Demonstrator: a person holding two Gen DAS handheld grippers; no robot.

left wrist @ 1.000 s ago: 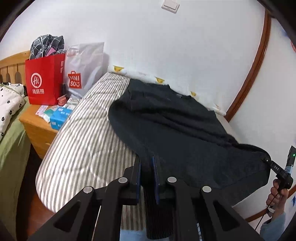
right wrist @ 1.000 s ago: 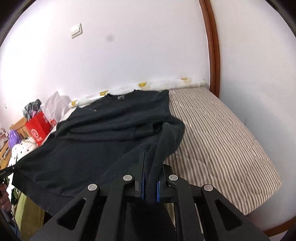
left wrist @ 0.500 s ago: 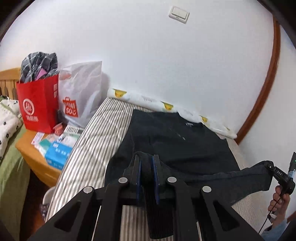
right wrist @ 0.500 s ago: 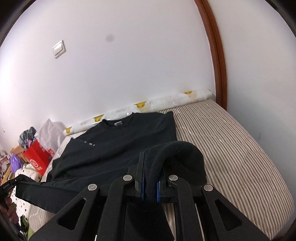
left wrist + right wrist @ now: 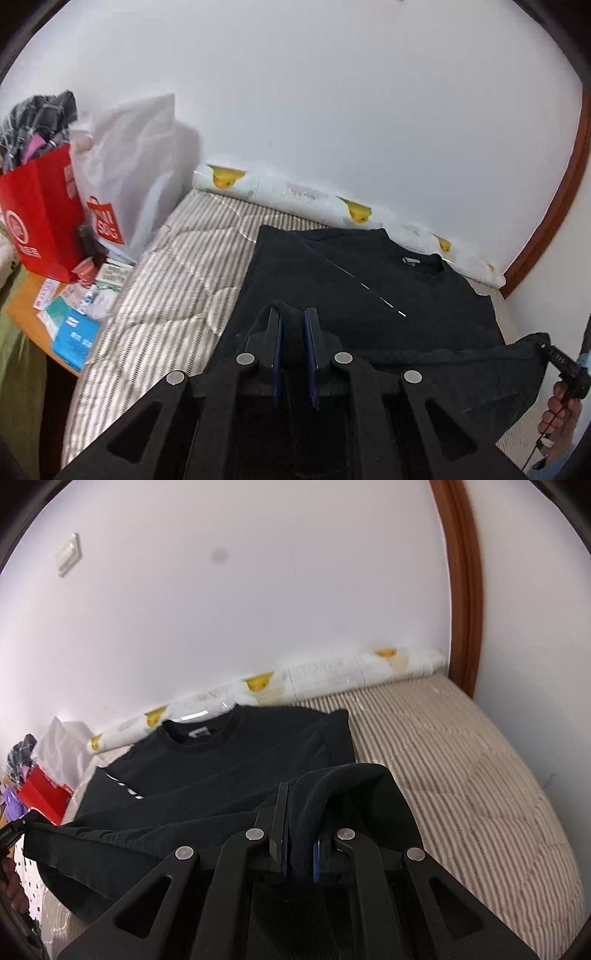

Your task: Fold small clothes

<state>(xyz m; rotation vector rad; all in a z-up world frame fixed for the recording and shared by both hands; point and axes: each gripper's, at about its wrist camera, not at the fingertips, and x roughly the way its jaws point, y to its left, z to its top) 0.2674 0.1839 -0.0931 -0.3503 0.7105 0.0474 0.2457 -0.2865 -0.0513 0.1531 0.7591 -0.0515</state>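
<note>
Striped bed point(image 5: 177, 291) by white wall; black shirt point(image 5: 369, 288) lies on it, neck toward wall. Left gripper point(image 5: 293, 332) and right gripper point(image 5: 301, 823) jaws pinched tight on shirt's bottom edge, lifted

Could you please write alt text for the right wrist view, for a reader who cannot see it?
The right gripper is shut on the bottom hem of a black sweatshirt, holding it above a striped mattress. The collar lies toward a white wall, and a red bag stands far left.
</note>
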